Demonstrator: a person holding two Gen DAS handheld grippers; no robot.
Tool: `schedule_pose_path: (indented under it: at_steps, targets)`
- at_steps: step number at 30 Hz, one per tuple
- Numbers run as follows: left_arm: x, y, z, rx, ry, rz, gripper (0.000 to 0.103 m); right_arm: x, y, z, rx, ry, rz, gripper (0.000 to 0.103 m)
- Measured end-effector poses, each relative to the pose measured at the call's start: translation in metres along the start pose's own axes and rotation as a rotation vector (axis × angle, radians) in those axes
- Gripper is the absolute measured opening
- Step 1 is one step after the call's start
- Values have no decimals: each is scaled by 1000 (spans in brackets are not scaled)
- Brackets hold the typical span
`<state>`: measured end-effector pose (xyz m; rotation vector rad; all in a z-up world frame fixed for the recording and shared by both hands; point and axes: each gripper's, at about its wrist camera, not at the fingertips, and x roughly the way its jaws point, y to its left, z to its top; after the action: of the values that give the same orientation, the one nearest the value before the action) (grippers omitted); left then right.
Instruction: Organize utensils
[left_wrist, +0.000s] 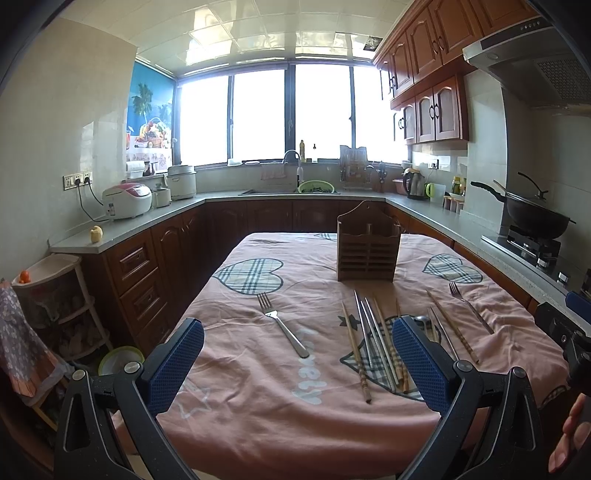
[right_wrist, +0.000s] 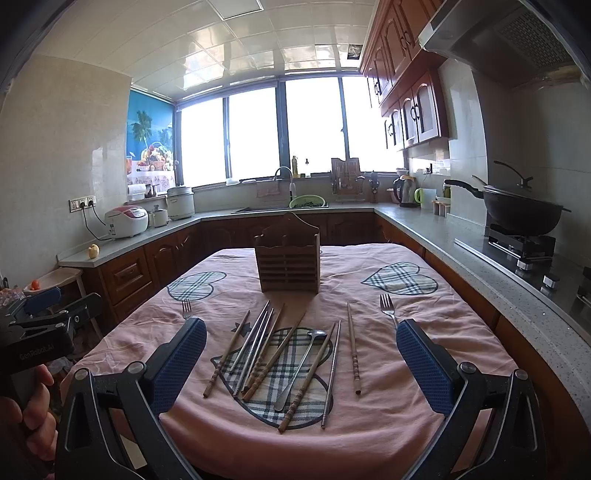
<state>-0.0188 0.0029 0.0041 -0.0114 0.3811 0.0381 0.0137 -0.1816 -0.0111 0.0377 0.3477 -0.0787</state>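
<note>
Chopsticks (right_wrist: 258, 354), a spoon (right_wrist: 301, 365) and forks (right_wrist: 388, 308) look light, stiff and slippery, best pinched mid-shaft by the left gripper (left_wrist: 297, 363) or right gripper (right_wrist: 301, 363), both spread wide and empty.

Both looking forward from just above the near edge of the pink heart-patterned tablecloth (left_wrist: 266, 417) (right_wrist: 369, 435), side by side, sharing the slatted brown wooden utensil holder (left_wrist: 367, 251) (right_wrist: 288, 264).

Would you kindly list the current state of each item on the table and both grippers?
Left hand-held gripper: open, empty.
Right hand-held gripper: open, empty.
Brown wooden slatted utensil holder: upright, apparently empty.
Wooden and metal chopsticks: lying scattered.
Silver metal spoon: lying among chopsticks.
Two silver forks: lying flat.
</note>
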Motion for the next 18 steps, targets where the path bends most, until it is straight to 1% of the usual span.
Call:
schedule_pose_path:
  at_steps: [18]
  targets:
    - [2, 0, 0, 0, 5, -2, 102, 2, 2, 0, 0, 5, 2, 103]
